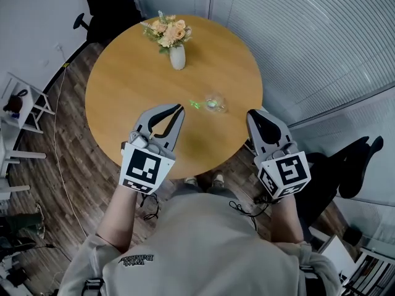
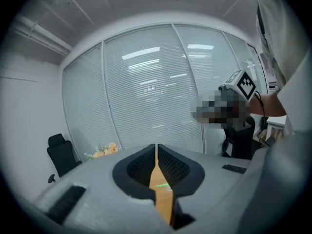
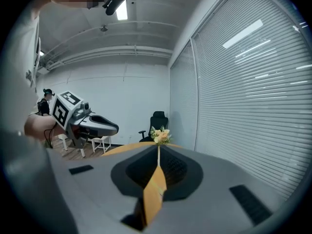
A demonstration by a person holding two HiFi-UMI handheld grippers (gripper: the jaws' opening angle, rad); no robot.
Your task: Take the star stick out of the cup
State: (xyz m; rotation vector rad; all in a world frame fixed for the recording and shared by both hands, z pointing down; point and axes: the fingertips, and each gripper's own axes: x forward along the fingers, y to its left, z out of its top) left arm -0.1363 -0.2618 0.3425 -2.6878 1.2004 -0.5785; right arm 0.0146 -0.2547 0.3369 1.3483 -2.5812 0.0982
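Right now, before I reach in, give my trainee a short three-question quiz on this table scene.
1. True or false: the left gripper is gripping the star stick.
2. What stands on the round table beyond the cup? A) a vase of flowers B) a laptop C) a kettle
3. Fill in: the right gripper has its jaws ____.

Key: 1 false, it is shut and empty; the stick is still at the cup. 2 A. 3 shut.

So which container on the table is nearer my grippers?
The clear cup with the green star stick; the white flower vase stands farther off, near the far edge.
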